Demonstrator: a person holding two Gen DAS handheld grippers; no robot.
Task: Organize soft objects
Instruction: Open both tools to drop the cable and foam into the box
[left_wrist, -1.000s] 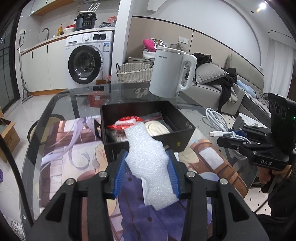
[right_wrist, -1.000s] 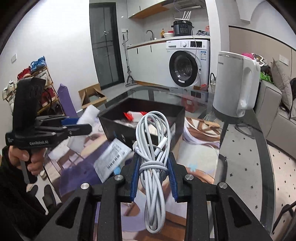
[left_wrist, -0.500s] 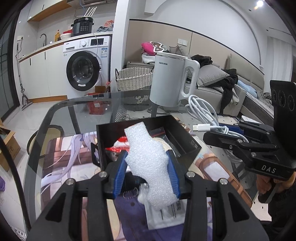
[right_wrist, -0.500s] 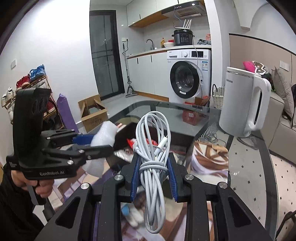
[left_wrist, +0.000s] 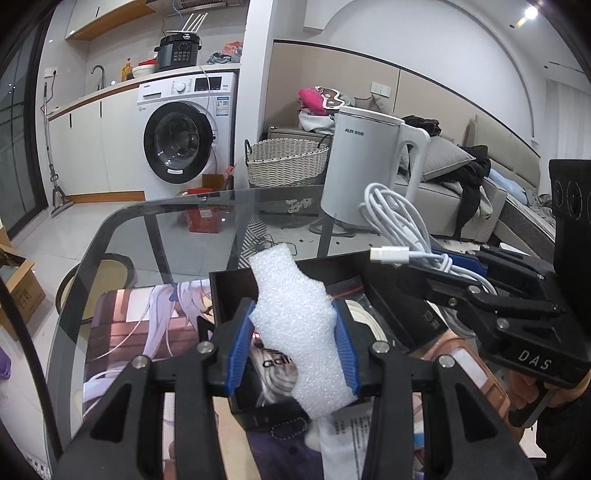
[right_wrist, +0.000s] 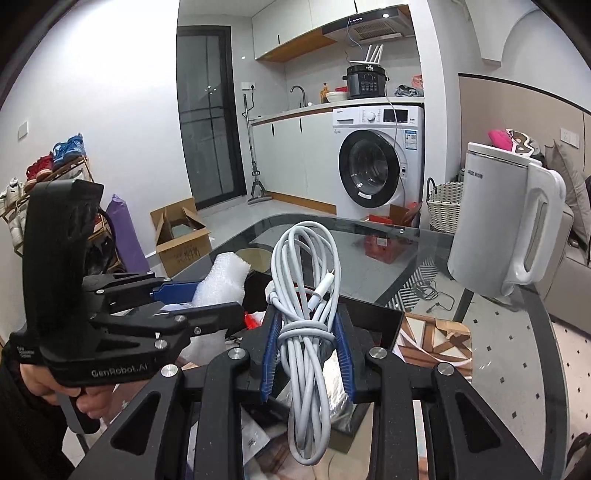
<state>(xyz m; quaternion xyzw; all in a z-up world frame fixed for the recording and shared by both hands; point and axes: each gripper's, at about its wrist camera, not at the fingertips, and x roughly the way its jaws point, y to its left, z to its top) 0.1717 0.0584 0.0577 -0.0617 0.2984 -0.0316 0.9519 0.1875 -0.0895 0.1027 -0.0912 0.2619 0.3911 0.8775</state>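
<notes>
My left gripper (left_wrist: 293, 349) is shut on a white foam piece (left_wrist: 299, 328) and holds it over the near part of a black box (left_wrist: 236, 291). My right gripper (right_wrist: 304, 354) is shut on a coiled white cable (right_wrist: 306, 295) and holds it above the same box (right_wrist: 380, 317). In the left wrist view the right gripper (left_wrist: 458, 266) and its cable (left_wrist: 395, 221) hang over the box's right side. In the right wrist view the left gripper (right_wrist: 184, 299) with its foam (right_wrist: 221, 277) is at the left. The box holds packets, mostly hidden.
A white kettle (left_wrist: 362, 170) stands on the glass table (left_wrist: 122, 236) behind the box. A printed mat (left_wrist: 136, 325) lies under the box. A white paper packet (left_wrist: 354, 439) lies at the near edge. A washing machine (left_wrist: 184, 136) and wicker basket (left_wrist: 284, 162) stand beyond.
Both grippers have risen and moved forward over the black box, each still holding its object. The right gripper with the cable has come closer to the left one.
</notes>
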